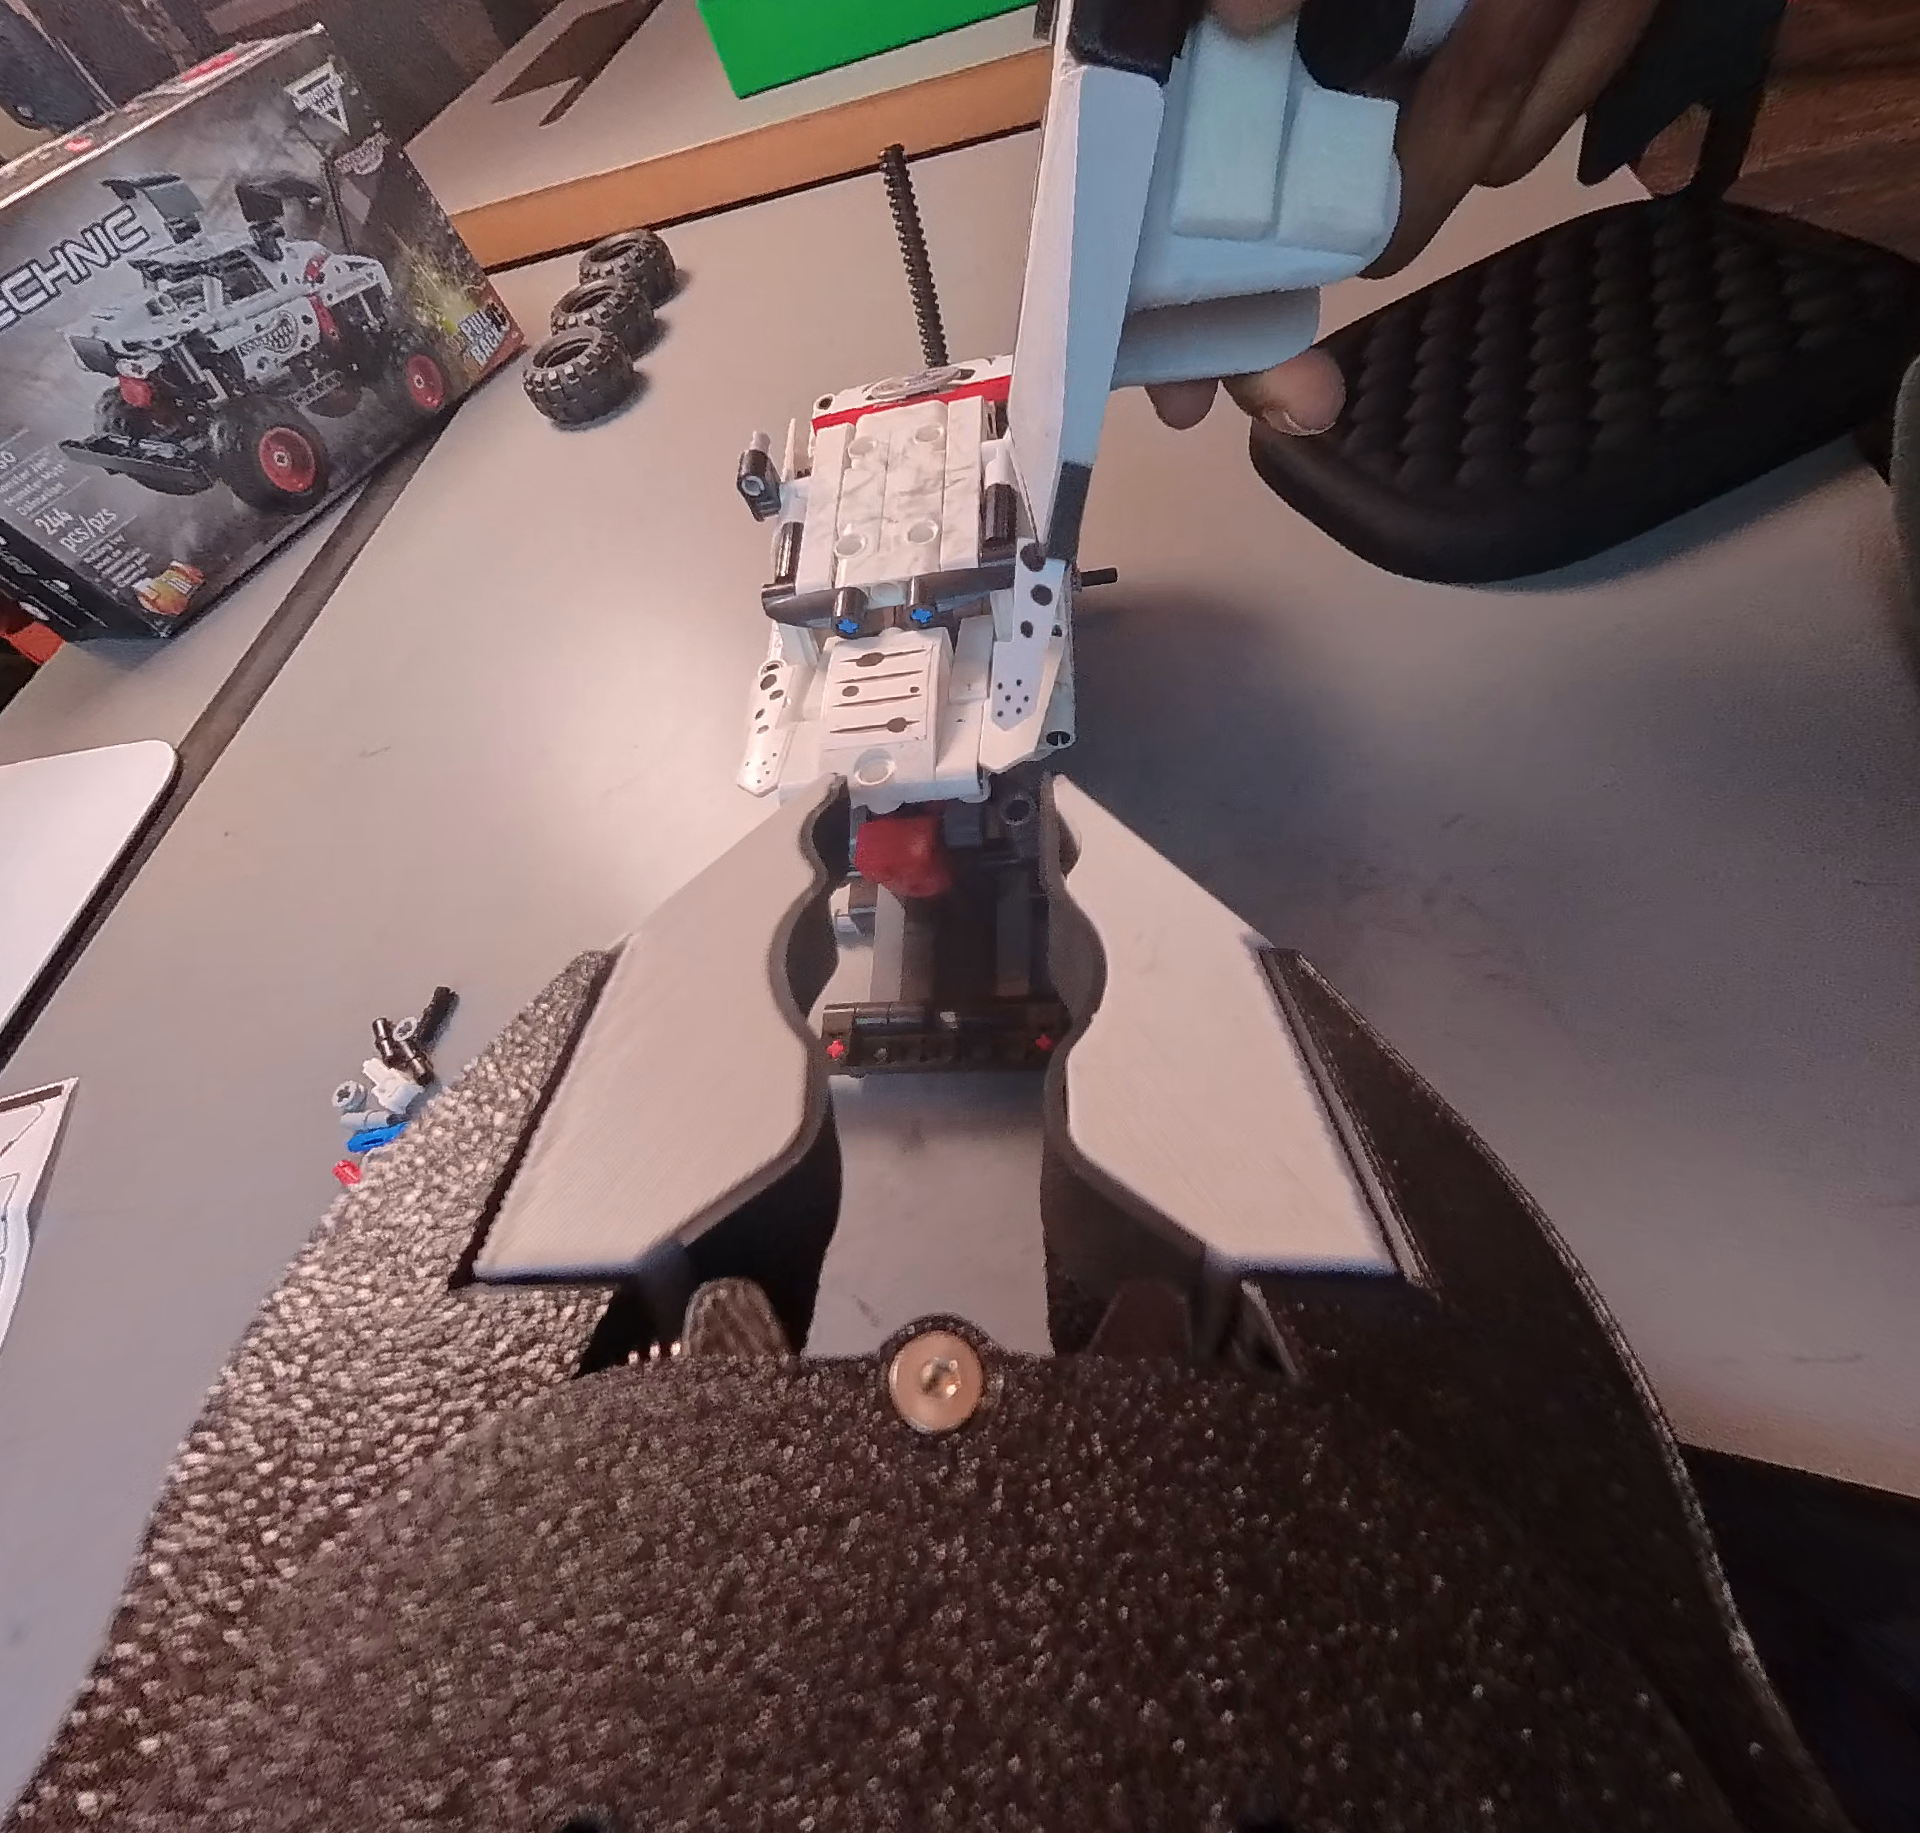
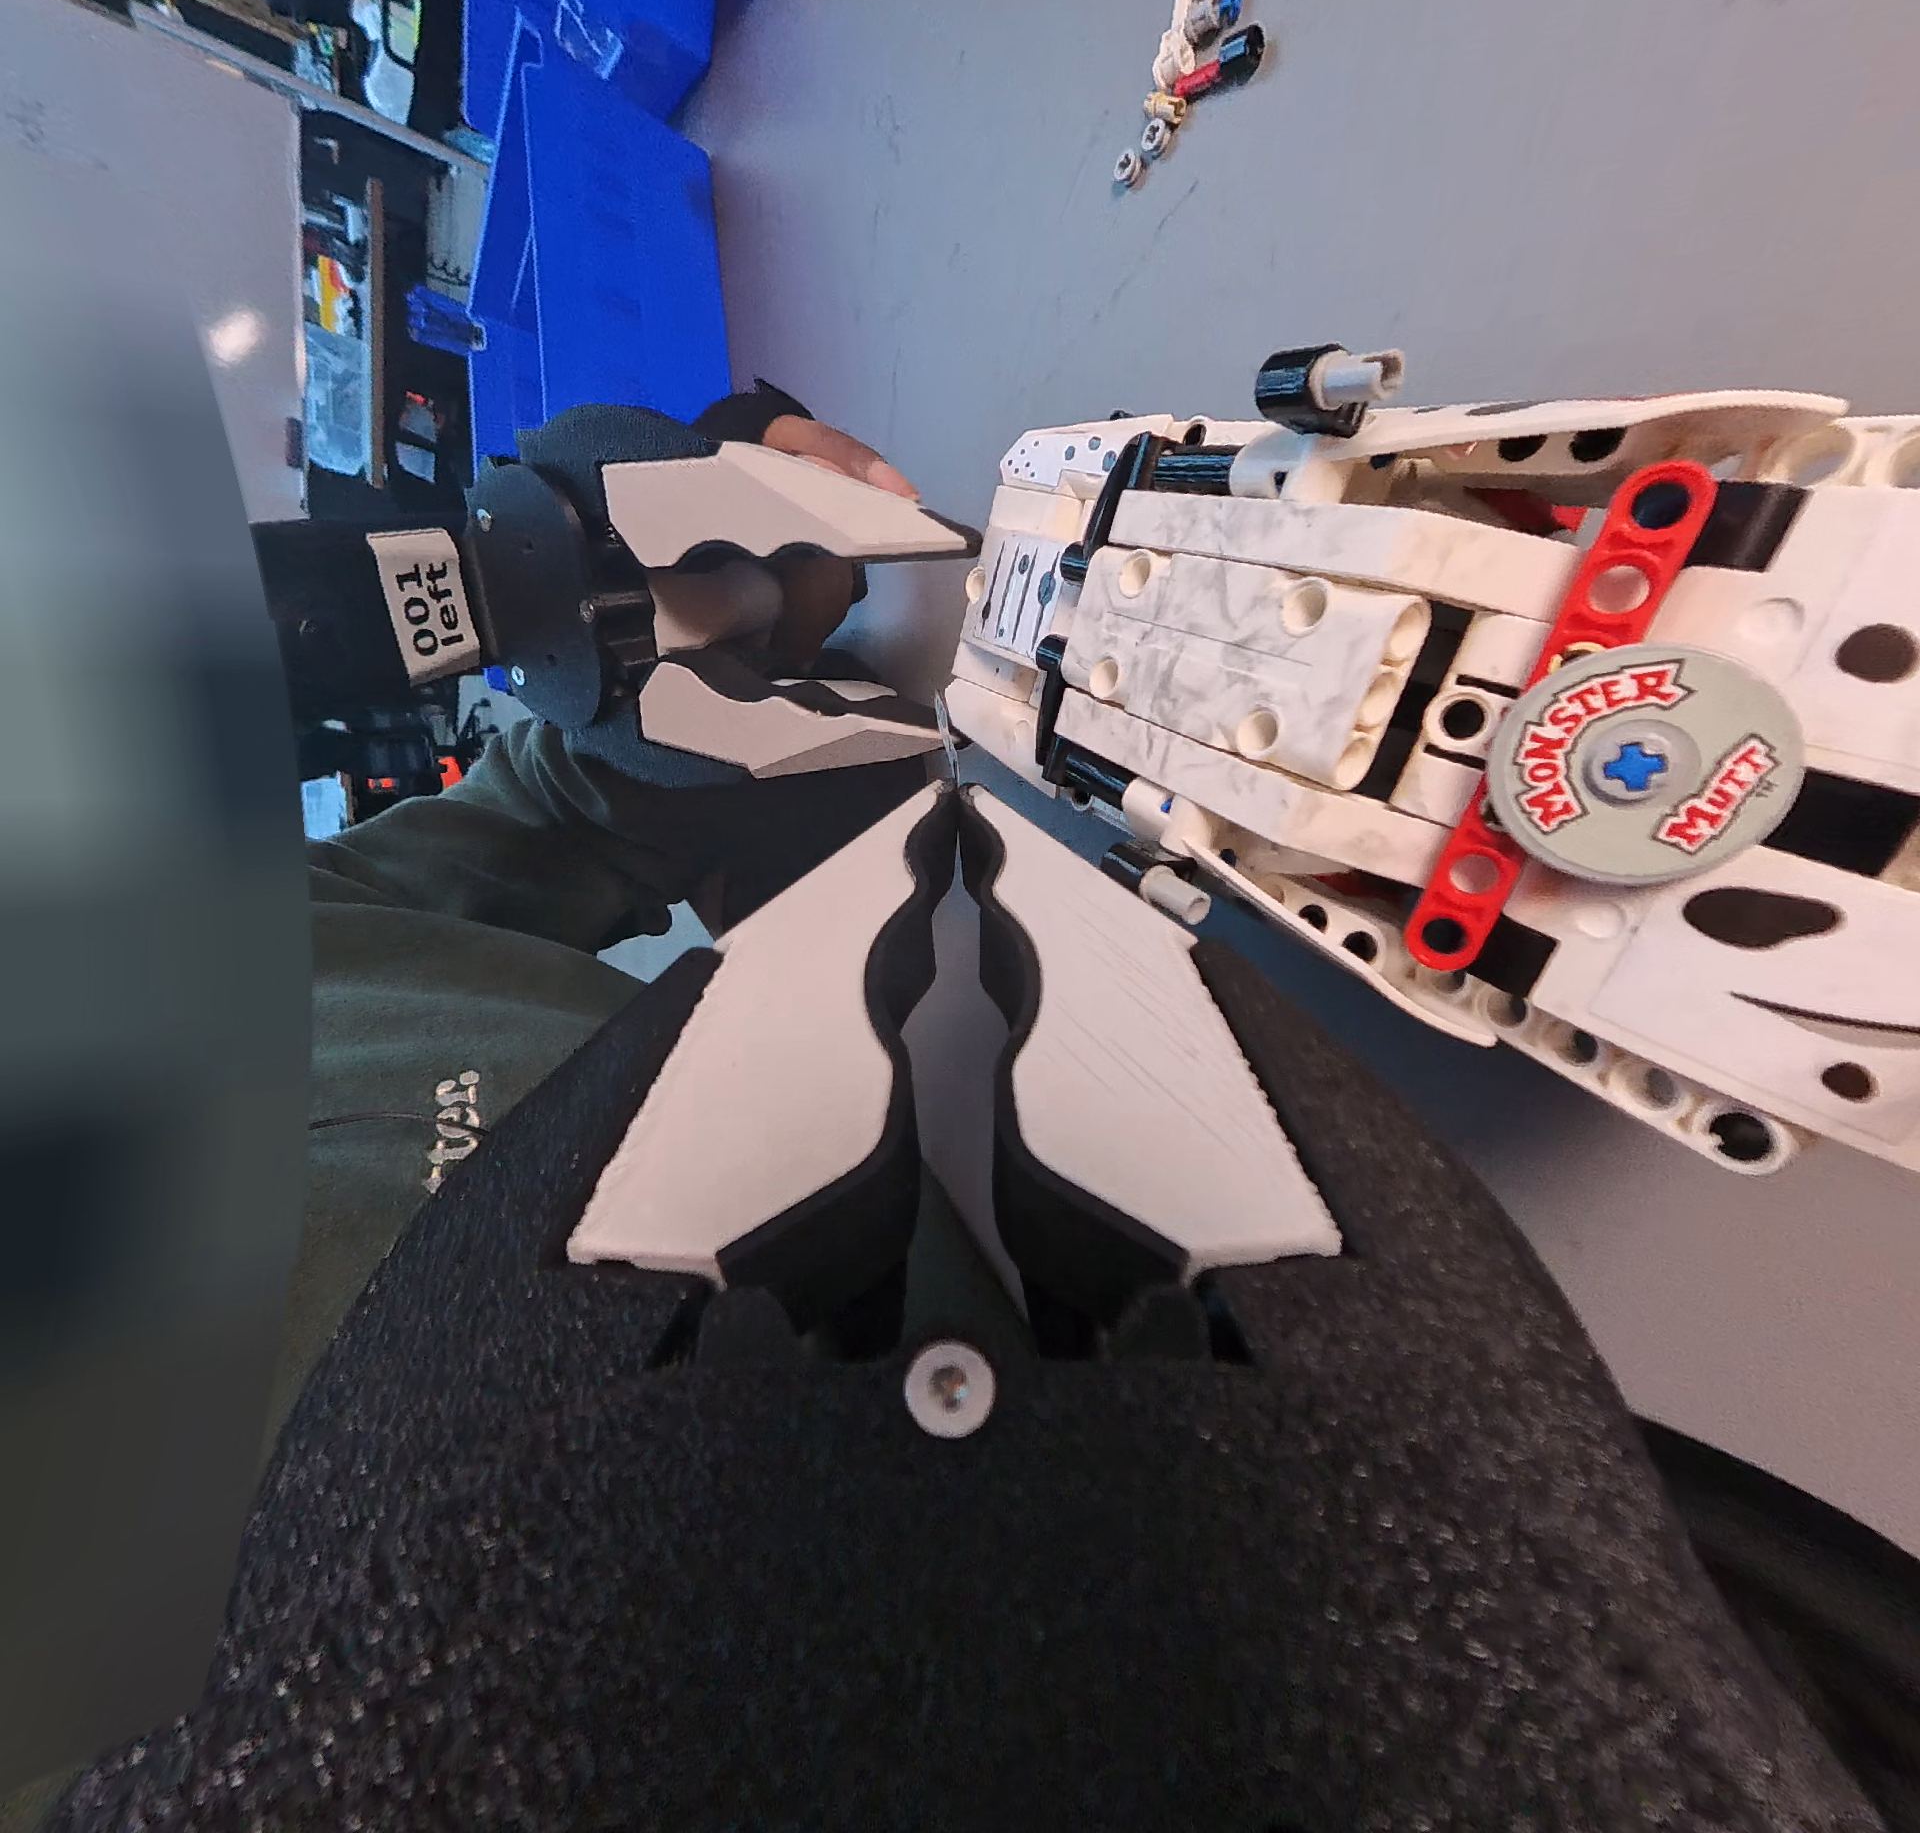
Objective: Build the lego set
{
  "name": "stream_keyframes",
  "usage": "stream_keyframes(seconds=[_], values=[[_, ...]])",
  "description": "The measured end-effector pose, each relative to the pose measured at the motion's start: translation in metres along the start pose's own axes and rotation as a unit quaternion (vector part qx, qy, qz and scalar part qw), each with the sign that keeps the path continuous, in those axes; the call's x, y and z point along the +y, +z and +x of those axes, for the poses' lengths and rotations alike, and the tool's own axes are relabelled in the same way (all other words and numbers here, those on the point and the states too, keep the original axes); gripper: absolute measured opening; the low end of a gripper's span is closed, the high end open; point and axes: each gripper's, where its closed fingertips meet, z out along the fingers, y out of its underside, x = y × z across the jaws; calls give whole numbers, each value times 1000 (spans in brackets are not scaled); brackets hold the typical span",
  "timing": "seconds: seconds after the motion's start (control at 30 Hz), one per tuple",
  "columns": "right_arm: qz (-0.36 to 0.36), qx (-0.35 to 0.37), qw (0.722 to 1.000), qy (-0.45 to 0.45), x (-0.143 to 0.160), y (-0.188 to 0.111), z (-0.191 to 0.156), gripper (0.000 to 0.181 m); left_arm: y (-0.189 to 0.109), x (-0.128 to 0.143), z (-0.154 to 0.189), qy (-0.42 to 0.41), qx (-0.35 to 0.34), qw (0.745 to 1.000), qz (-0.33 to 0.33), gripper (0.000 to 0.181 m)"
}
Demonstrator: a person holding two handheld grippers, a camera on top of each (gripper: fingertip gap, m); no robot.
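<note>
Both tongs are on the toy truck (image 1: 904, 578) now: my left tongs (image 1: 940, 796) stand part open, straddling the dark front end of the frame where the red piece (image 1: 902, 853) sits, though I cannot tell whether the inner faces actually press on it. My right tongs (image 2: 954, 794) are closed to a sliver, and something tiny and pale seems pinched at the tips, too small to name, right at the truck's spotted side panel (image 1: 1037, 604). The truck rests on the grey tabletop (image 1: 1455, 848), wheels not yet on, with three tyres (image 1: 597, 329) lying near the set's box (image 1: 218, 349). I'd judge the job is seating that small part, so I would brace with the left and press straight in, not at an angle. My right hand (image 1: 1558, 69) comes down steeply from above; the left lies low and level.
</note>
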Motion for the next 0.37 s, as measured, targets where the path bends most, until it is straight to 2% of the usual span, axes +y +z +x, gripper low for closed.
stream_keyframes(seconds=[0.37], values=[[2,11,1000,19,-1,3,1,0,-8,-8,0,-7,7,1000,28,25]])
